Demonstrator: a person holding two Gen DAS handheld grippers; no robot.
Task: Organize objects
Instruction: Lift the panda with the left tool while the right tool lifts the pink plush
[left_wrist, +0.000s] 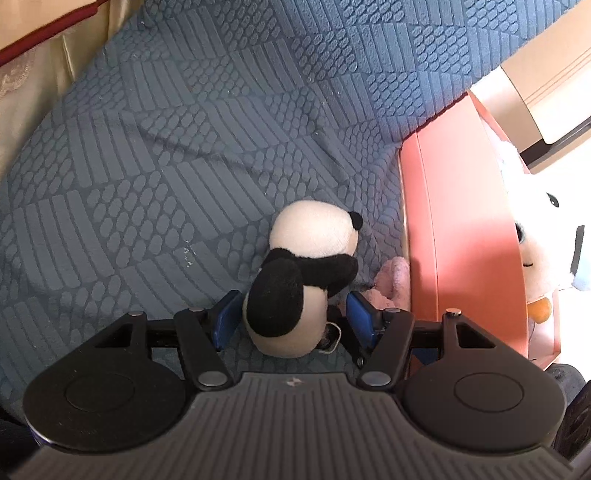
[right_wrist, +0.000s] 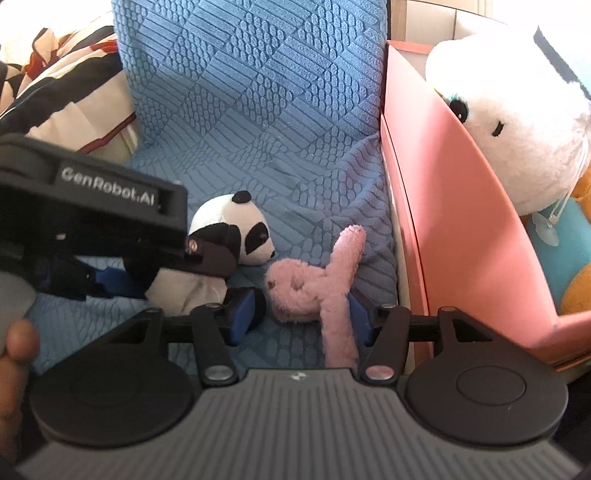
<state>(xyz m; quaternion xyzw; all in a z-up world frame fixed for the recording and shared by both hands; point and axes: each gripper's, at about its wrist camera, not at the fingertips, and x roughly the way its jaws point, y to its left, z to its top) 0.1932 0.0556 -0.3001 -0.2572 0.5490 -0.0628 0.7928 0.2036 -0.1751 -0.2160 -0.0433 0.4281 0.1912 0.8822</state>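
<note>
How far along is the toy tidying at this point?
Done: a white plush and an orange one sit in the pink bin. In hand: nothing gripped; the left claw straddles the panda, the right claw straddles the pink bunny, both open. Left: both toys, lying on the blue cover.

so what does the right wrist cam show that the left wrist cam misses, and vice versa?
Right wrist only: the panda's face, the striped pillow, the whole pink bunny between the open right tongs, and a hand.
Left wrist only: the beige cushion with red piping and the left tongs open around the panda.
Both: blue quilted cover, pink bin, white plush inside.
</note>
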